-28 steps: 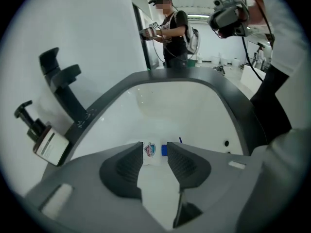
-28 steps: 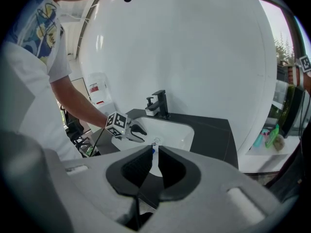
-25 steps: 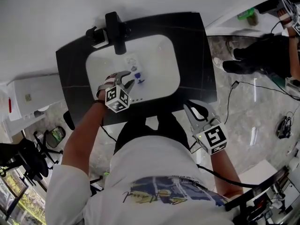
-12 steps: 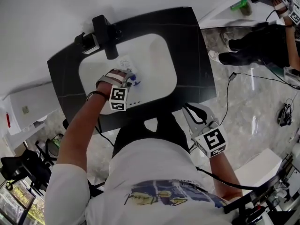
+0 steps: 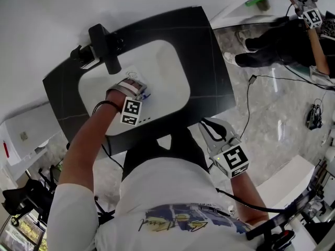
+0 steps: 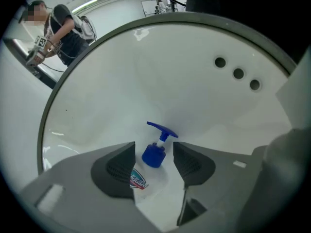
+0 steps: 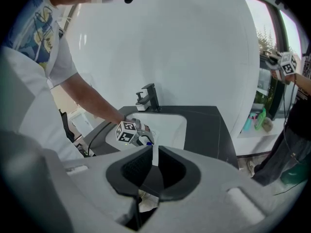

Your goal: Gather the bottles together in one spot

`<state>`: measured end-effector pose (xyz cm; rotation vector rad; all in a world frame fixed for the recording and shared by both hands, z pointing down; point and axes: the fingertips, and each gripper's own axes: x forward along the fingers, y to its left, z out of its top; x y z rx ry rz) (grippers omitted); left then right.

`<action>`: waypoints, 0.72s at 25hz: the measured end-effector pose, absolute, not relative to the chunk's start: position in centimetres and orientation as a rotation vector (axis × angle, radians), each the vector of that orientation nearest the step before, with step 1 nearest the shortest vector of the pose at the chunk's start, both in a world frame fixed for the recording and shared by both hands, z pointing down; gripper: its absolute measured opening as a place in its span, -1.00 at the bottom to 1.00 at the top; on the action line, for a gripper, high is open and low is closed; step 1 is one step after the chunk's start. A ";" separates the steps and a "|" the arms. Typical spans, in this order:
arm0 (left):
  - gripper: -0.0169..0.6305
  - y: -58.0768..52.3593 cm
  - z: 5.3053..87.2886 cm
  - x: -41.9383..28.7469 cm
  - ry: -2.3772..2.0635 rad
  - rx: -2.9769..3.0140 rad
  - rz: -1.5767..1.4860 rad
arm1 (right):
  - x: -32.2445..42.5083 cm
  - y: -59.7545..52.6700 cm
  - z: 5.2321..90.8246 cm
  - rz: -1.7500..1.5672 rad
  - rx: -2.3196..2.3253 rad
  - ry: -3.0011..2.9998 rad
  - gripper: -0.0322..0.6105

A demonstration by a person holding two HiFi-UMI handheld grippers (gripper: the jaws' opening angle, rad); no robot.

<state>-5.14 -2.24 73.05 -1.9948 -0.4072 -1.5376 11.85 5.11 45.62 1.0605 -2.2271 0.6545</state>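
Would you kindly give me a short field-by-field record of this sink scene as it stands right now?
setting: white basin set in a black countertop, black faucet at its rim
bottle: pump bottle with a blue top, in the basin
left gripper: over the pump bottle, jaws just been opening, bottle between them, pads off it
right gripper: held back from the countertop, jaws together, empty

The left gripper [image 6: 154, 152] points down into a white sink [image 6: 146, 81]. Its jaws stand apart and have just been opening. A pump bottle [image 6: 154, 157] with a blue cap is between them, and neither pad presses on it. Three holes [image 6: 237, 74] mark the far right wall. A person [image 6: 65, 30] stands far left.
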 end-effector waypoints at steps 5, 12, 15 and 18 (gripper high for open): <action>-0.46 -1.4 74.1 -5.1 -0.526 -1.896 -1.526 | 11.6 5.5 45.9 0.669 1.055 -2.220 -0.78; -0.52 -1.7 73.0 -4.9 -0.382 -1.995 -1.532 | 11.8 5.3 45.6 0.659 1.050 -2.226 -0.78; -0.53 -2.2 71.3 -4.3 -0.286 -2.059 -1.515 | 11.8 5.1 45.5 0.652 1.045 -2.239 -0.78; -0.53 -2.9 69.1 -3.9 -0.157 -2.184 -1.508 | 11.4 5.2 45.2 0.654 1.028 -2.254 -0.78</action>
